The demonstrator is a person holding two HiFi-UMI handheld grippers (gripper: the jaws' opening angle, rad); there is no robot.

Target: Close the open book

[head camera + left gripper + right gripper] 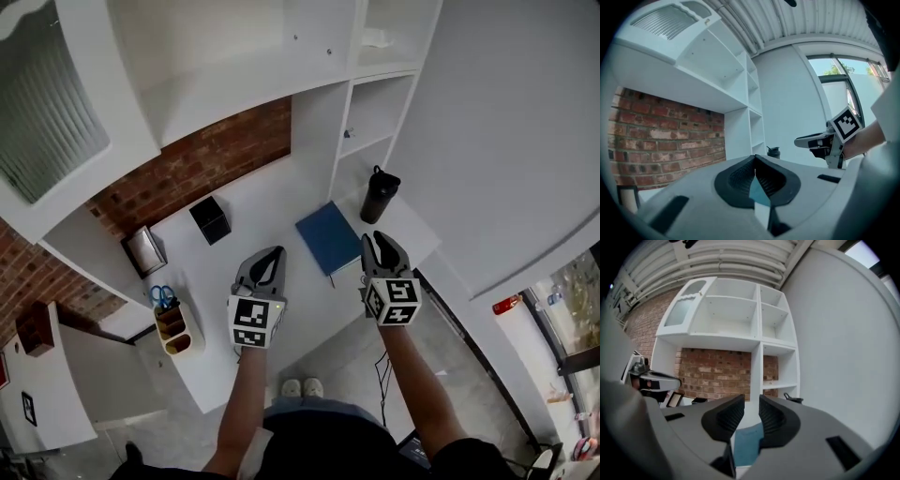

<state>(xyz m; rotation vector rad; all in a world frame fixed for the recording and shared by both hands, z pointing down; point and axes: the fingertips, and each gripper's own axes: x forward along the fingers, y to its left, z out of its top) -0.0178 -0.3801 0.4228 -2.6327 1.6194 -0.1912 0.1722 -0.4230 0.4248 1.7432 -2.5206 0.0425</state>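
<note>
You held your left gripper (276, 253) shut and empty and your right gripper (375, 238) a little apart on nothing, while the book (328, 236) lay, seemingly closed, on the desk (272, 202) beyond them.

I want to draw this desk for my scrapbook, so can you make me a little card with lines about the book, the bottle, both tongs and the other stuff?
book: blue, closed, lying flat on the white desk
bottle: black, upright, beyond the book, by the shelves
left tongs: shut, empty, held up off the desk
right tongs: open, empty, held up off the desk
other things: black box, picture frame, holder with scissors
</note>
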